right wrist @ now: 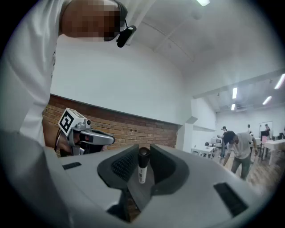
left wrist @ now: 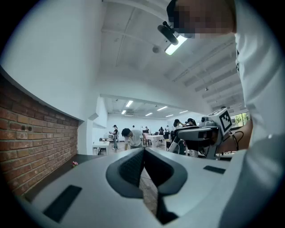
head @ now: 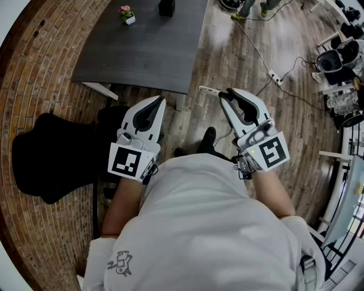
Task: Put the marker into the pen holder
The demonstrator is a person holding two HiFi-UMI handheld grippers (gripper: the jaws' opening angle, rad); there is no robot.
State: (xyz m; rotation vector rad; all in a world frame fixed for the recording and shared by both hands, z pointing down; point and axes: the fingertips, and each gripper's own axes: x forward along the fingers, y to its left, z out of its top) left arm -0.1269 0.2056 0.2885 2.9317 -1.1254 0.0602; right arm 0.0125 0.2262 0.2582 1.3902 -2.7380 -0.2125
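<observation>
White right tongs (head: 224, 94) grip marker (head: 207, 90), level.

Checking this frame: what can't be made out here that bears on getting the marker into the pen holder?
- Black object on the table: head view, cut by the top edge and too small; cannot tell if it is the pen holder.
- Marker: right gripper view, lower end hidden between the jaws of the right gripper; its print is too small to read.
</observation>
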